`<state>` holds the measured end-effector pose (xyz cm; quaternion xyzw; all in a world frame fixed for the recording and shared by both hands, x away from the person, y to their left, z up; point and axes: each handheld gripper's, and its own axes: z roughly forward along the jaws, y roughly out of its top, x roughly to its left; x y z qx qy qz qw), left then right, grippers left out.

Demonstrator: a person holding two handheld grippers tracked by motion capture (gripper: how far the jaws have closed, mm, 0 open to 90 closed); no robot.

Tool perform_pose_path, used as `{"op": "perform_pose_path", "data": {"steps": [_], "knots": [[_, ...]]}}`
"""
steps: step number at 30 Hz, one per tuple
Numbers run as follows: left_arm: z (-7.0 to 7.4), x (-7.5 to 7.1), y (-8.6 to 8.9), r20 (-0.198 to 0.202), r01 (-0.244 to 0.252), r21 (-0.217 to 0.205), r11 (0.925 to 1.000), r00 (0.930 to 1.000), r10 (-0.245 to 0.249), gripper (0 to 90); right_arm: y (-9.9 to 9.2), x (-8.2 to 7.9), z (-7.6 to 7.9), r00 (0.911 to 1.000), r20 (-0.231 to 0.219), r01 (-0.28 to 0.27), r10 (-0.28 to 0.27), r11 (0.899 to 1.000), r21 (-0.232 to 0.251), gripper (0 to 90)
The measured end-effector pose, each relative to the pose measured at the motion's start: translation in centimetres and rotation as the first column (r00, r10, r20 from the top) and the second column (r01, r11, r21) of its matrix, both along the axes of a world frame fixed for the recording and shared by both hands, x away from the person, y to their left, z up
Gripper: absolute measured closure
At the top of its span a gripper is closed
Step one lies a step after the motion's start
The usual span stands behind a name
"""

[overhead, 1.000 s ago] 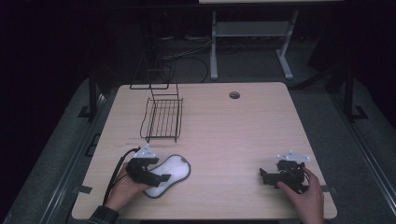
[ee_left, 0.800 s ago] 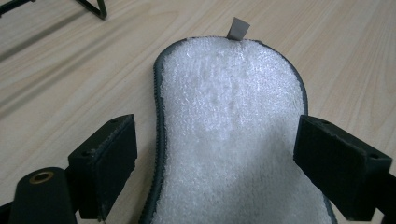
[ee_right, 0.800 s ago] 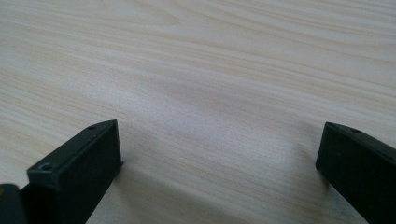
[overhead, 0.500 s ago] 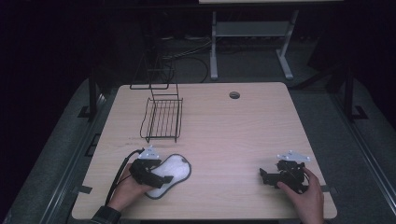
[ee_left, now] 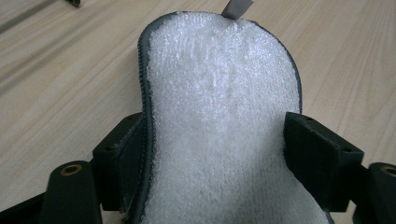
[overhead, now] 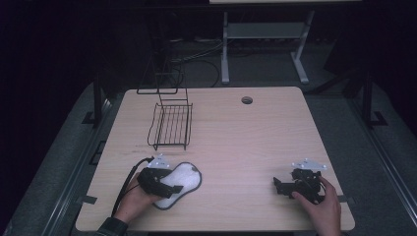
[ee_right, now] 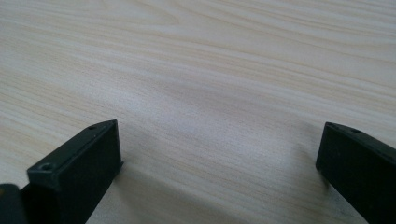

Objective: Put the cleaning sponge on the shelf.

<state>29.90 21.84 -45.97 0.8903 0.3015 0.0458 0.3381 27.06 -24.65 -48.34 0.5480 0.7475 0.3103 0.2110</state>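
Observation:
A white fleecy pad (overhead: pixel 186 178) with a dark grey rim lies flat near the table's front left. In the left gripper view the pad (ee_left: pixel 219 93) runs up between the jaws, a small grey tab at its far end. My left gripper (overhead: pixel 167 185) (ee_left: pixel 212 140) has just been closing on it; both jaws now press its edges, and the left edge curls up against the jaw. My right gripper (overhead: pixel 279 186) (ee_right: pixel 219 144) rests on the bare wood at the front right, open, with nothing between its jaws.
A black wire rack (overhead: pixel 170 126) stands behind the pad at the back left, its tall frame at the table's far edge. A round cable hole (overhead: pixel 247 100) sits near the back centre. The wooden table (overhead: pixel 246 142) drops off close behind both hands.

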Motion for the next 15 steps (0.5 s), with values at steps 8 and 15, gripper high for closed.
{"op": "perform_pose_path", "data": {"steps": [8, 15], "knots": [[0.27, 0.12, 0.16, -0.007, -0.002, -0.009, 1.0, 1.0, 0.002, 28.8, 0.0, 0.0, 0.0, 1.0, 0.0, 0.0, 0.0, 1.0, 0.0, 0.0], [0.99, -0.11, 0.3, 0.034, 0.003, -0.009, 1.0, 0.9994, -0.003, 40.0, 0.0, 0.0, 0.0, 1.0, 0.0, 0.0, 0.0, 1.0, 0.0, 0.0]]}}
